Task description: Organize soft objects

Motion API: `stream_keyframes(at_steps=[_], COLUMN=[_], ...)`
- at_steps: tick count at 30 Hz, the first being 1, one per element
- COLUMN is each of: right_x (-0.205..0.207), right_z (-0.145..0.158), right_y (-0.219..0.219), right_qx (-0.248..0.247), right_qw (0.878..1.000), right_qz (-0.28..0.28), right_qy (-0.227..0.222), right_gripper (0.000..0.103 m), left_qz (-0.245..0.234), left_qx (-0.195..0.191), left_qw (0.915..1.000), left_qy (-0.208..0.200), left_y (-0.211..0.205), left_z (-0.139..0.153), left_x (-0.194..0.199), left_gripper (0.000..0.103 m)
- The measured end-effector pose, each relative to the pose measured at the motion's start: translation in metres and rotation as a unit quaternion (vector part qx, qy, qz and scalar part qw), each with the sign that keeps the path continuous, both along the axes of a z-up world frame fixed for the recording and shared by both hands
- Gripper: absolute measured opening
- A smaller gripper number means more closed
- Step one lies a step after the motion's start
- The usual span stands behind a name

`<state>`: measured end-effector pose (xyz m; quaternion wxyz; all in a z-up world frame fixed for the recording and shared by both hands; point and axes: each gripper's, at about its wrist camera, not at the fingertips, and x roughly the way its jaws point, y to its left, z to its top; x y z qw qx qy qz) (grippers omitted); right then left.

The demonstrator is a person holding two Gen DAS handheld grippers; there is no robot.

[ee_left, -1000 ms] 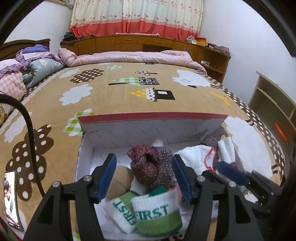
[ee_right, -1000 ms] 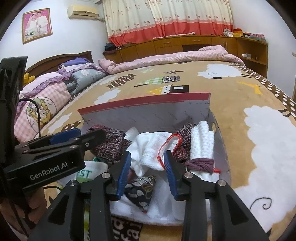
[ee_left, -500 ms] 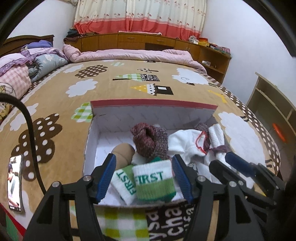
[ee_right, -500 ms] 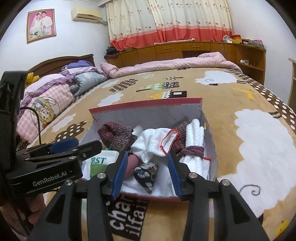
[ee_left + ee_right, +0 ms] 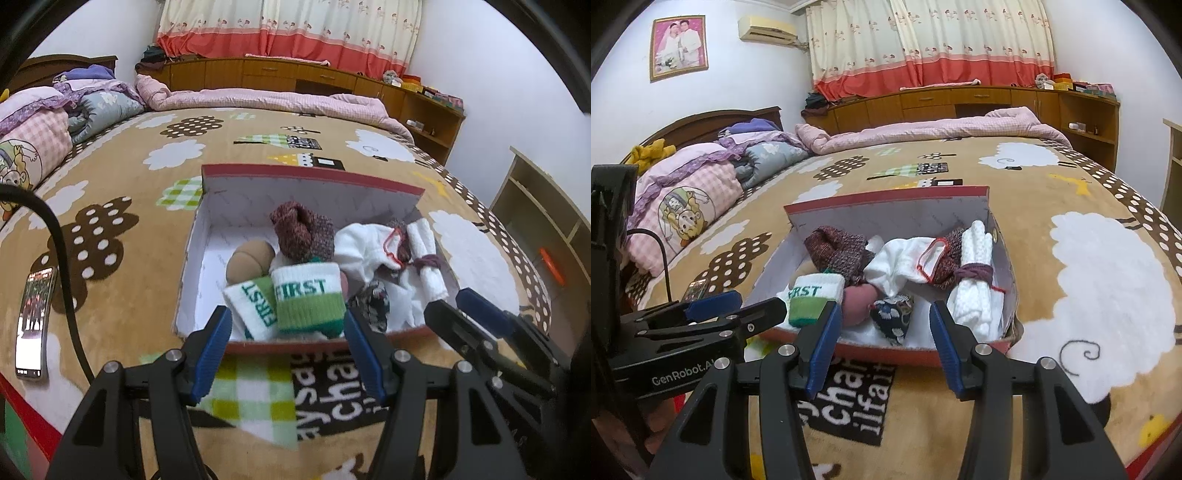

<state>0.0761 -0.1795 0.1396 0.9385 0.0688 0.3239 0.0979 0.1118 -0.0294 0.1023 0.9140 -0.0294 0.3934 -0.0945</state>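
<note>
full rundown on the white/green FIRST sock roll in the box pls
The FIRST sock roll is a knit pair rolled into a cuffed bundle: white band with green "FIRST" lettering, green below. It stands roughly upright near the red box's front wall, beside a second FIRST cuff tilted at its left. A maroon knit bundle sits behind it and a tan roll behind-left. Neither tool touches it.

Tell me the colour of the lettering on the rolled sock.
Green, reading FIRST on the rolled sock; left wrist view.

A phone (image 5: 34,325) lies on the patterned bedspread (image 5: 122,206), pink quilt (image 5: 923,129) beyond.
</note>
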Motion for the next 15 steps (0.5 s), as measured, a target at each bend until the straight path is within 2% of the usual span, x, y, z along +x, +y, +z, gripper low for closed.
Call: stream_keyframes(at_steps=[9, 12, 15], right_x=[-0.013, -0.016, -0.019], right_z=[-0.003, -0.007, -0.012], right_y=[0.004, 0.004, 0.004], right_qx=[-0.002, -0.003, -0.004], right_qw=[1.0, 1.0, 1.0], right_qz=[0.002, 0.002, 0.002], right_qy=[0.001, 0.003, 0.008], right_gripper=[0.052, 0.057, 0.058], left_qz=[0.001, 0.001, -0.001], left_qx=[-0.001, -0.004, -0.001], left_qw=[1.0, 0.9999, 0.9997], left_qy=[0.009, 0.016, 0.023], left_y=[0.004, 0.005, 0.005], left_z=[-0.007, -0.012, -0.017], left_x=[-0.015, -0.019, -0.022], left_gripper=[0.066, 0.066, 0.066])
